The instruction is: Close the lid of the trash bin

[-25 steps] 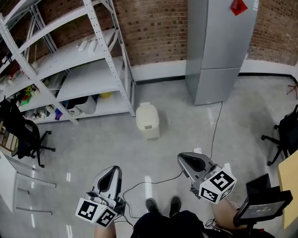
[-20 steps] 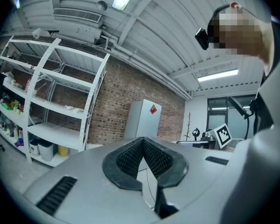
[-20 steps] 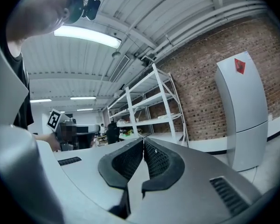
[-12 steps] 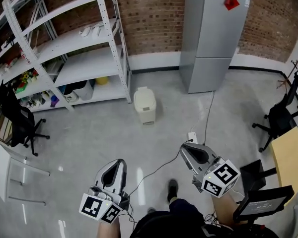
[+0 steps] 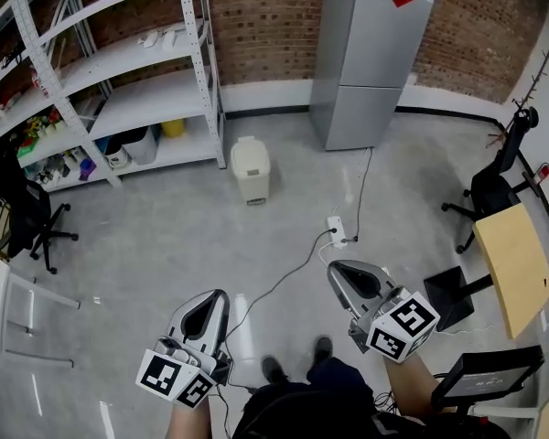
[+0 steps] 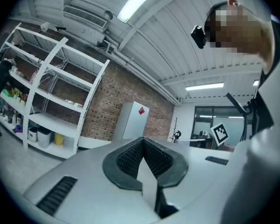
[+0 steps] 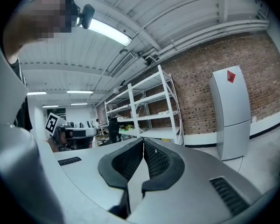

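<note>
A small cream trash bin stands on the grey floor by the foot of the shelving, well ahead of both grippers. From this far off its lid looks down, though I cannot be sure. My left gripper is held low at the bottom left, jaws shut with nothing between them. My right gripper sits at the bottom right, also shut and empty. In the left gripper view the left gripper points up at the far brick wall. The bin does not show beyond the right gripper in its own view either.
A tall grey fridge stands against the brick wall right of the bin. White shelving fills the left. A power strip and cable lie on the floor. Black chairs stand on both sides, and a wooden tabletop at right.
The head view has swung, so the bin and fridge now sit higher and further left in the picture. Both grippers stay shut and low in the frame.
</note>
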